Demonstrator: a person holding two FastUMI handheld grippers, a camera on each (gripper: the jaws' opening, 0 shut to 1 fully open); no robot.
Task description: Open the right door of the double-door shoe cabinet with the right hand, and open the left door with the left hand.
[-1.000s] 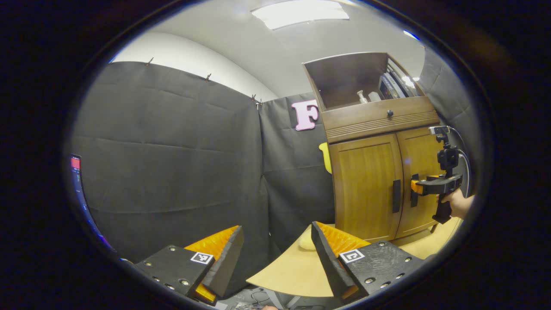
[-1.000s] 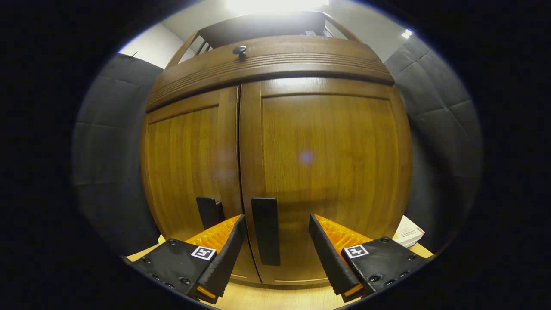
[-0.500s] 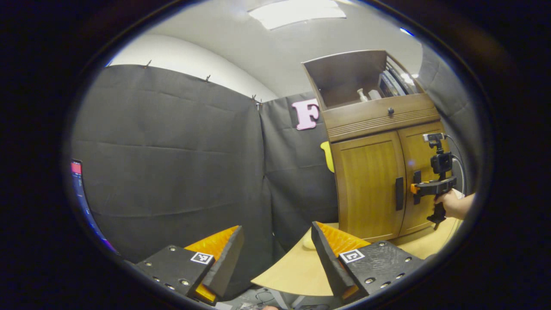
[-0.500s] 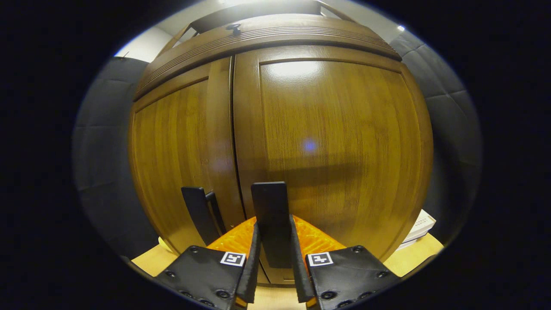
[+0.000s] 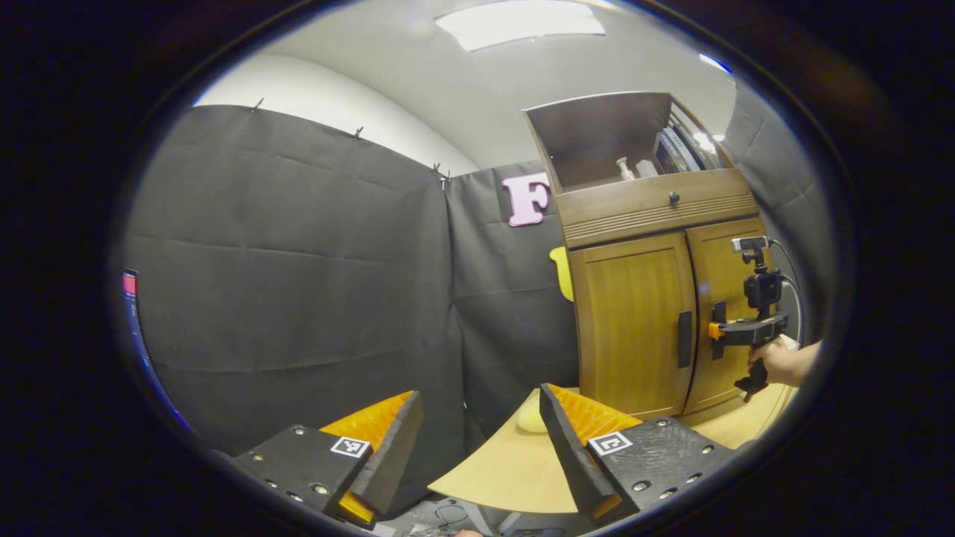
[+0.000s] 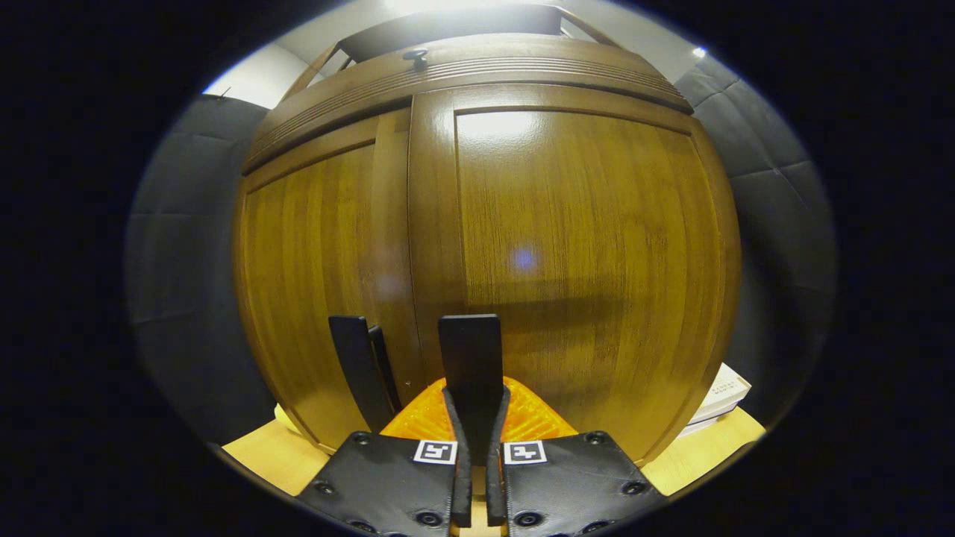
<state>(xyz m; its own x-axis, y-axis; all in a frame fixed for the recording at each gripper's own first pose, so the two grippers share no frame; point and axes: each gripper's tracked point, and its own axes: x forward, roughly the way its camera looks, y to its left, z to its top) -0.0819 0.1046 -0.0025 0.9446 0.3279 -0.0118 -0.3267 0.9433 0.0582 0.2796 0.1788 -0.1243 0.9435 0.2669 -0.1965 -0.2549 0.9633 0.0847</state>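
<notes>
Right door: standing at the front of the cabinet on the table, beside the left door; both are seen as shut or very nearly so.
Right handle: pinched low down between the fingers of the right gripper, which are pressed together on it.
Left handle: untouched, just beside the right one.
Left gripper: held well apart from the cabinet, over the table's near edge, fingers spread and nothing between them.
Slip risk: the handle is judged smooth and narrow; if the pull is made straight back and not along the hinge arc, the grip may be lost.
Tip risk: the cabinet may be dragged or rocked on the table if the door is stiff and is jerked.
Clash risk: the left handle is so close that it may be knocked by the right gripper.
Shelf items: small things on the upper shelf may be shaken; what they are cannot be made out.
Hidden: the hinges and the cabinet's inside are not seen; the door seam is hard to judge for a gap.
Cut off: the person's hand is cropped at the edge of the left gripper view; a book-like thing beside the cabinet is half hidden.
</notes>
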